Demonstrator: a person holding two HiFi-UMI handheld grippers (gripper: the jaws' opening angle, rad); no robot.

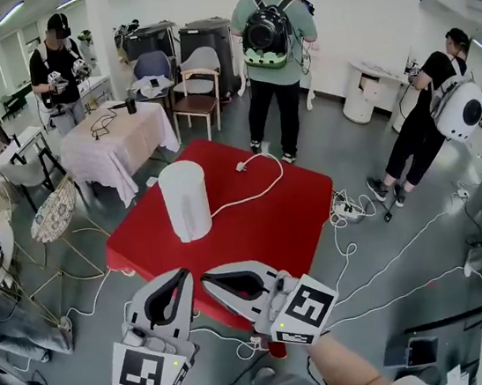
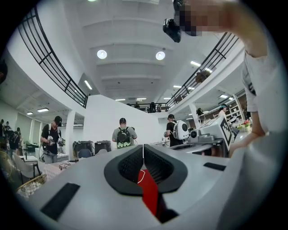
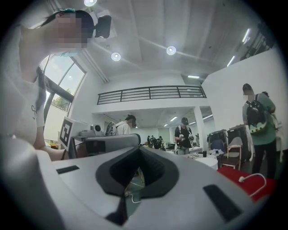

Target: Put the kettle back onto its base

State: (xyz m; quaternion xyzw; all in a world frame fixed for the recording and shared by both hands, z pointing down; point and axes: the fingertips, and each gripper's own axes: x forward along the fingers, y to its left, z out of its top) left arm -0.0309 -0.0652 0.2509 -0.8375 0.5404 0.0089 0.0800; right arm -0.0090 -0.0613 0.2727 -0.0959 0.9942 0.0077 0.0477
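The white kettle stood upright on the red table, towards its left half and well apart from both grippers. A white power cord ran from the foot of the kettle across the table to a loose plug. Whether the base already sat under the kettle could not be told from the head view.

The left gripper and the right gripper were held side by side close to the person's body, above the table's near edge. Each gripper's own view showed its jaws pressed together with nothing between them: left gripper, right gripper.

The kettle looked like a rigid, smooth-walled cylinder, probably slippery and rather wide for a pinch across the body. Its weight would depend on water inside, which could not be seen. No handle showed from this side; if one sat on the far side, it would likely be the safest place to grip. Otherwise a two-gripper hold low on the walls seemed wiser, keeping it upright.
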